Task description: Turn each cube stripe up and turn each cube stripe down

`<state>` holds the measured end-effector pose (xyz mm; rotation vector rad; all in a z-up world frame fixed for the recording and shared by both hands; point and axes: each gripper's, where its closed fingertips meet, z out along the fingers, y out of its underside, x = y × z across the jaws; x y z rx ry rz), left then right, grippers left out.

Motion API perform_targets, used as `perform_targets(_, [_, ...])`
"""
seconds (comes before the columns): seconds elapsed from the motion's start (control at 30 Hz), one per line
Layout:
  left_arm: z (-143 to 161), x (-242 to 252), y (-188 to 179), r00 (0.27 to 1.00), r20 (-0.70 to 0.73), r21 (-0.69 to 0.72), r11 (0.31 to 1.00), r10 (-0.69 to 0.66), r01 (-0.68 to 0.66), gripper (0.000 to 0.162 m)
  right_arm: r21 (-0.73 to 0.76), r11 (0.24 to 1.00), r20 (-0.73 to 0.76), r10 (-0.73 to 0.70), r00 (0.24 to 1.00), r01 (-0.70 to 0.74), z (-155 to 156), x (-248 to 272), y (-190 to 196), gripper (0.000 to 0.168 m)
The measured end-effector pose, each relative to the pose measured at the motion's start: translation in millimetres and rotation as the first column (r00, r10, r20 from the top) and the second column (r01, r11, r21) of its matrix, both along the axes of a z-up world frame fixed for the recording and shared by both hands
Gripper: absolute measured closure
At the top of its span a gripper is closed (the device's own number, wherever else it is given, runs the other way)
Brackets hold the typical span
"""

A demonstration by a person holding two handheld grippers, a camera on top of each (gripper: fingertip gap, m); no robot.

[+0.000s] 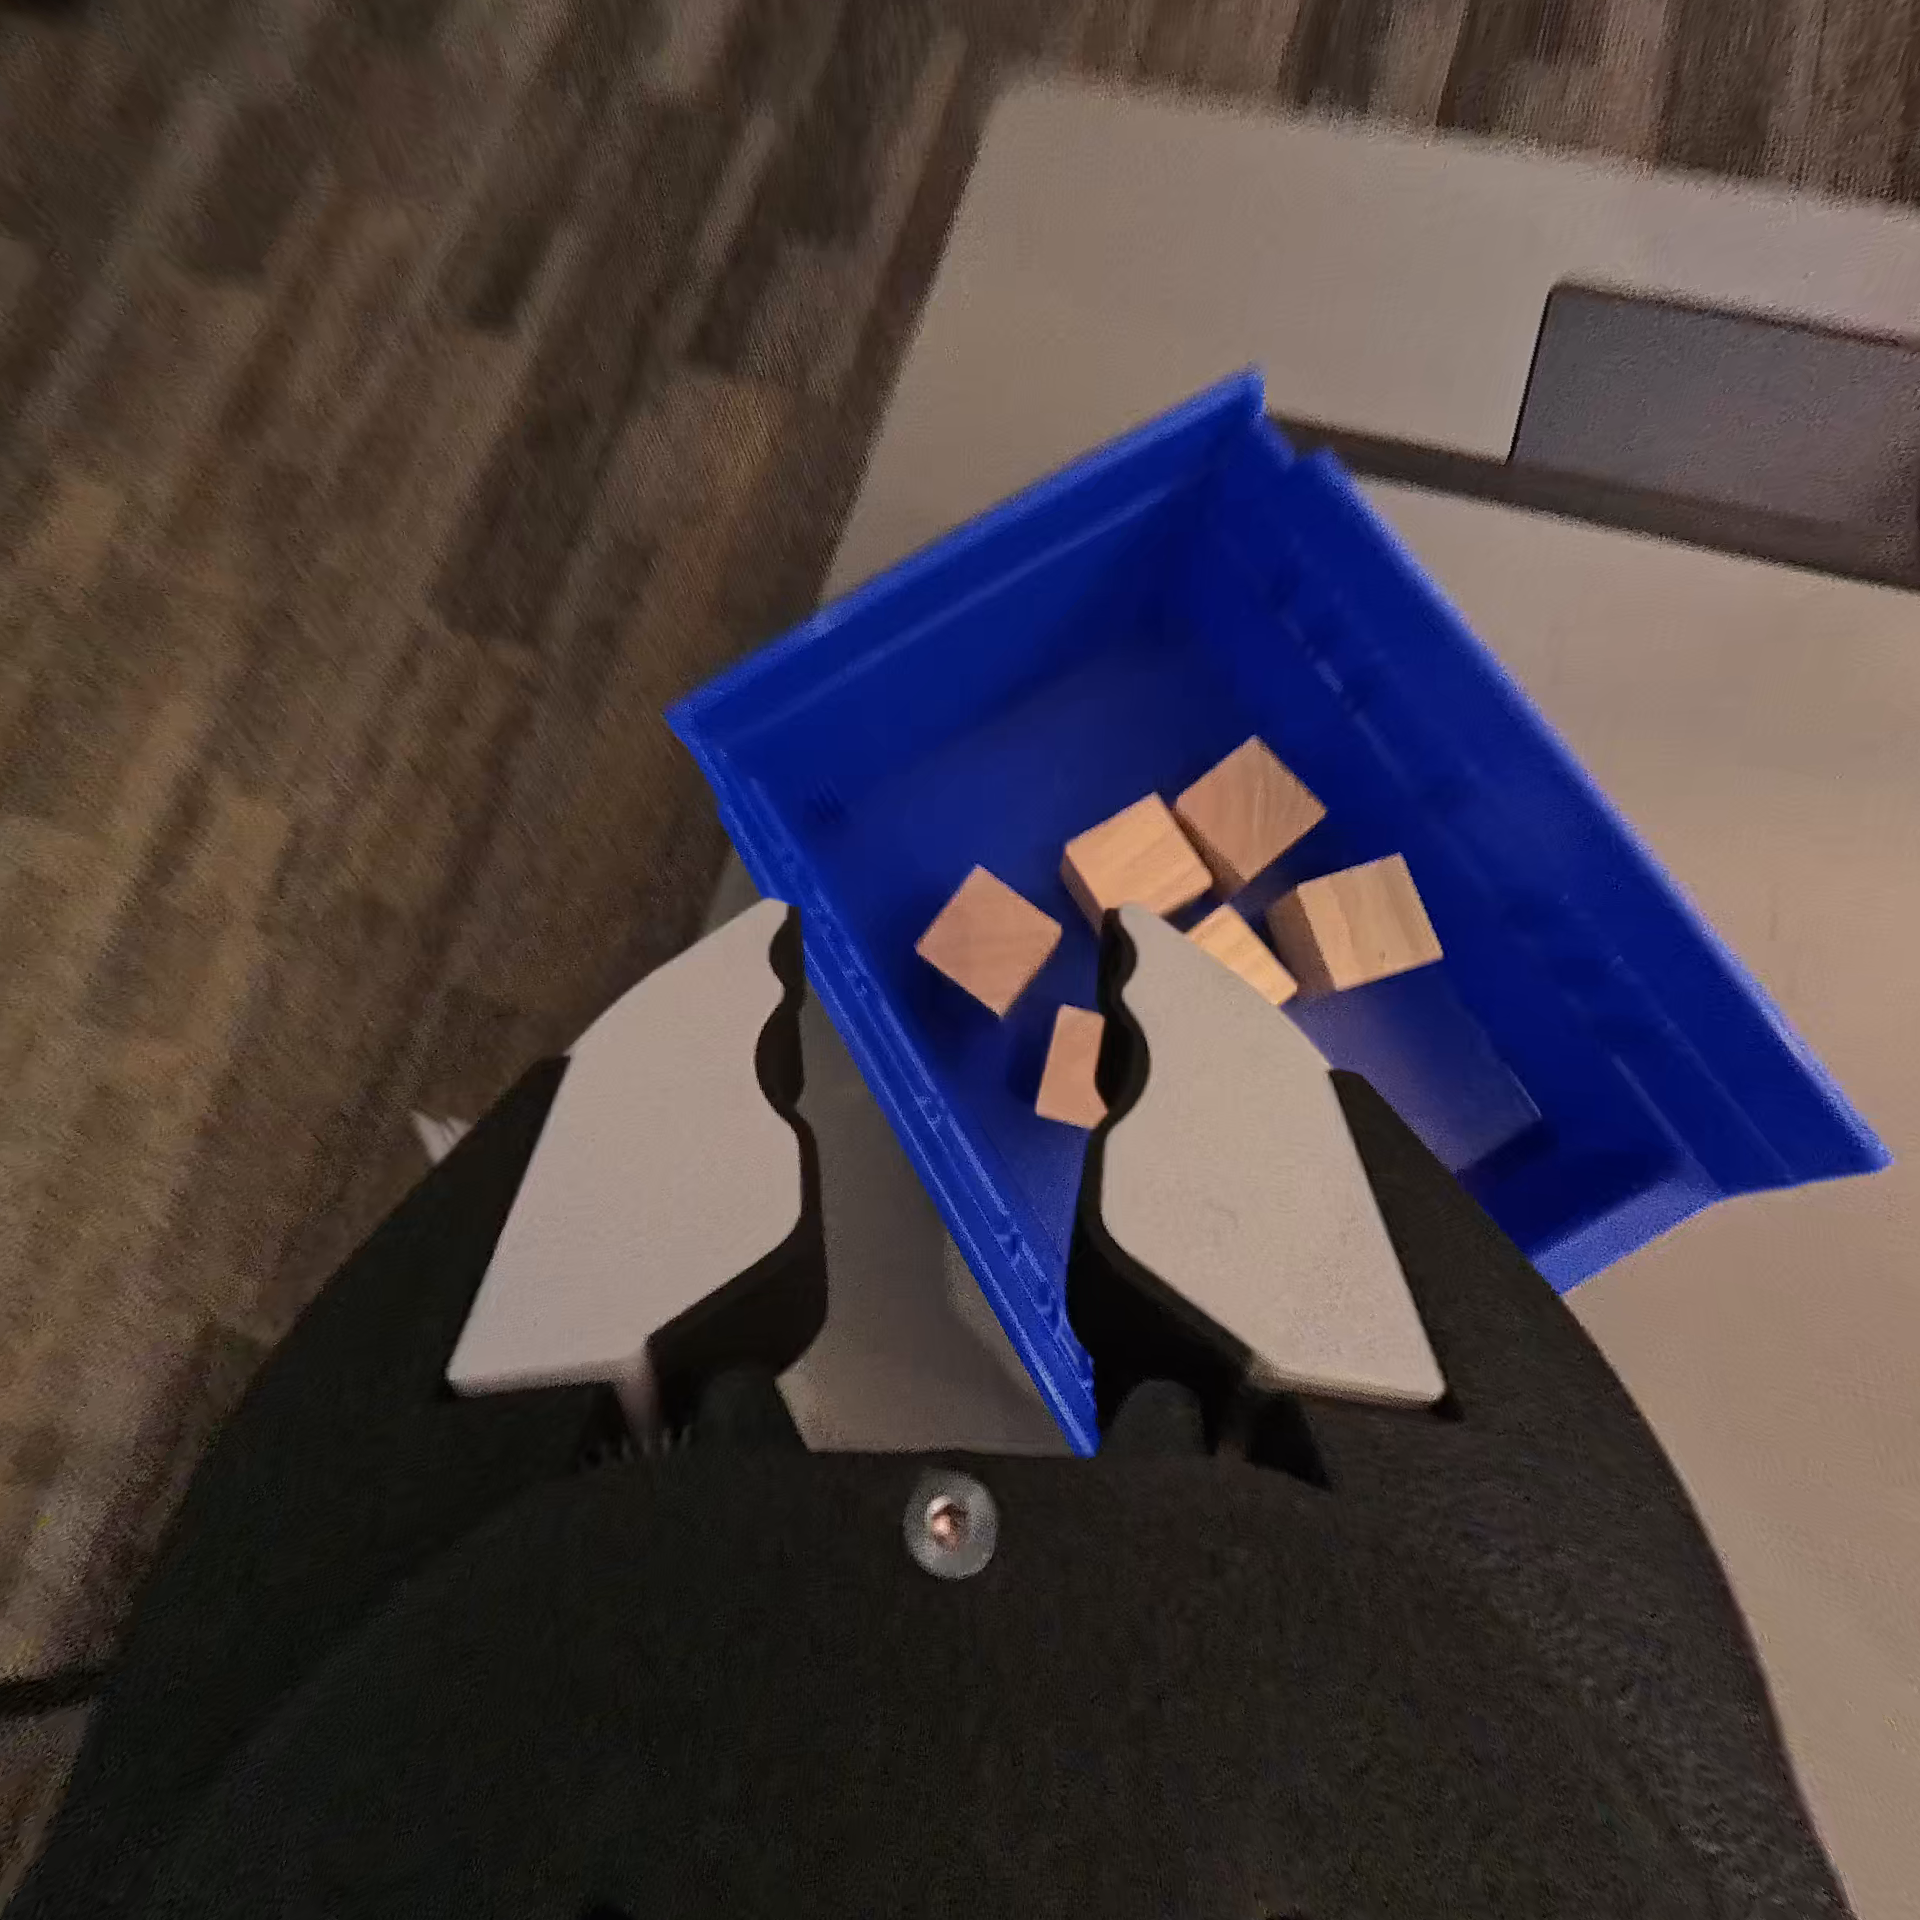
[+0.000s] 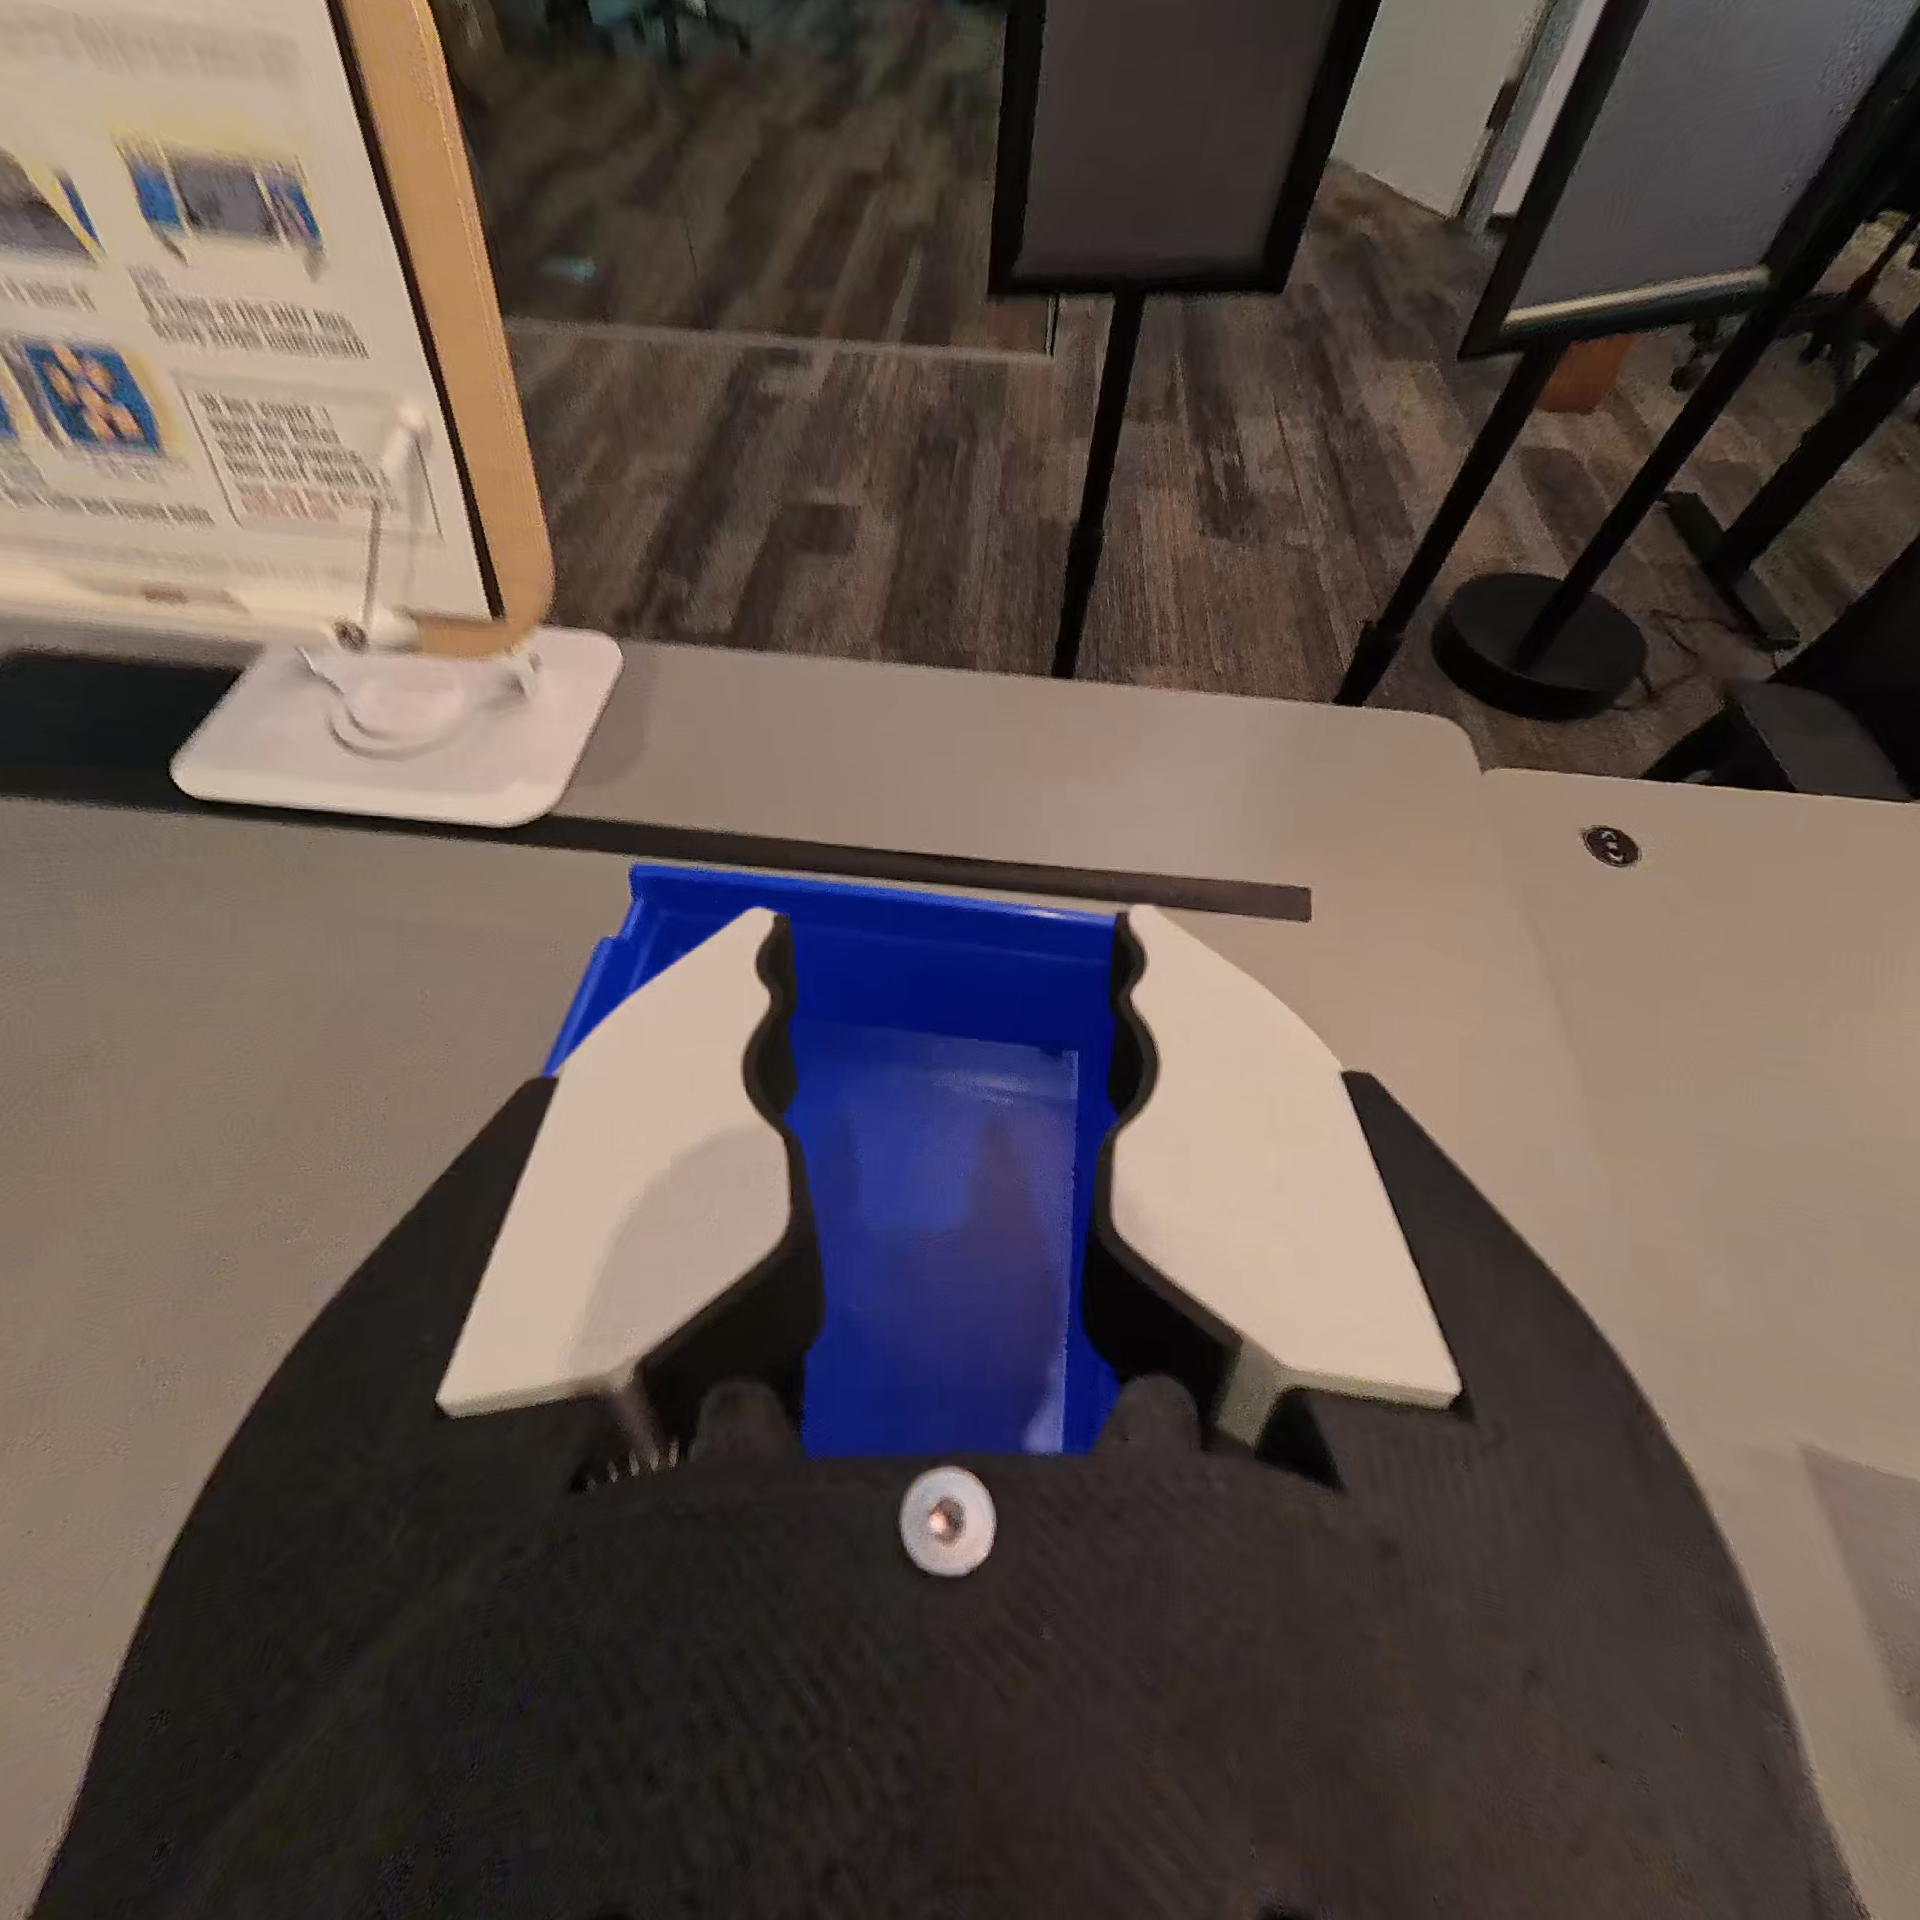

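Over on my left, patterned carpet (image 1: 312, 623) is blurring past beyond the edge of the pale desk (image 1: 1195, 260), and a dark panel (image 1: 1725, 405) is standing at the far right of that view. My left fingers (image 1: 951, 925) are spread about halfway, straddling the near wall of a blue bin (image 1: 1039, 644); whether they are actually pinching it I cannot tell. The bin is tilting, its long axis running from lower right up toward the upper left. Six plain wooden cubes (image 1: 1138, 857) are lying loose on its floor, bunched near my right-hand fingertip, which is covering part of one; no stripe is showing on any face.

On my right, a framed instruction board (image 2: 208, 312) on a white base (image 2: 405, 727) is standing at the desk's far left, with black stands (image 2: 1538, 634) out on the floor. My right fingers (image 2: 951, 925) are parted over a second blue bin (image 2: 935, 1195), gripping nothing. It is pointing straight away from me.
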<state>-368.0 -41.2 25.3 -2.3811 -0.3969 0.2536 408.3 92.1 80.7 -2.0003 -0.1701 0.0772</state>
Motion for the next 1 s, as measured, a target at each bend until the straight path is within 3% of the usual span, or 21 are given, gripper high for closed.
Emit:
perform_targets(0.07, [-24.6,-6.7,5.0,0.997,0.074,-0.06,0.998,-0.007,0.012,0.111,-0.041,0.999,0.021,0.023,1.0,-0.022,-10.7,-4.5,3.5,0.107])
perform_targets(0.23, [-76.7,-42.4,-5.0,0.987,0.099,-0.237,0.966,0.126,-0.1,0.091,0.021,0.998,0.094,0.06,0.994,-0.062,1.9,-19.3,3.6,0.107])
perform_targets(0.4, [-107.9,-42.4,-16.8,0.953,0.249,-0.331,0.94,0.173,-0.084,0.1,0.014,0.996,0.147,0.089,0.985,-0.092,3.3,-33.8,-2.9,0.107])
perform_targets(0.57, [-122.5,-25.9,-18.5,0.957,0.271,-0.42,0.907,0.107,0.017,0.131,0.04,0.994,0.216,0.095,0.972,-0.106,9.7,-44.8,-8.4,0.11])
perform_targets(0.77, [-123.0,-27.1,-9.5,0.982,0.184,-0.468,0.883,0.052,0.041,0.131,0.045,0.988,0.263,0.134,0.955,-0.151,11.4,-67.6,-11.5,0.111])
perform_targets(1.0, [-123.0,-16.9,44.0,0.989,0.058,-0.451,0.881,-0.134,0.145,0.143,-0.046,0.979,0.36,0.2,0.911,-0.197,-12.3,-93.7,-5.3,0.111])
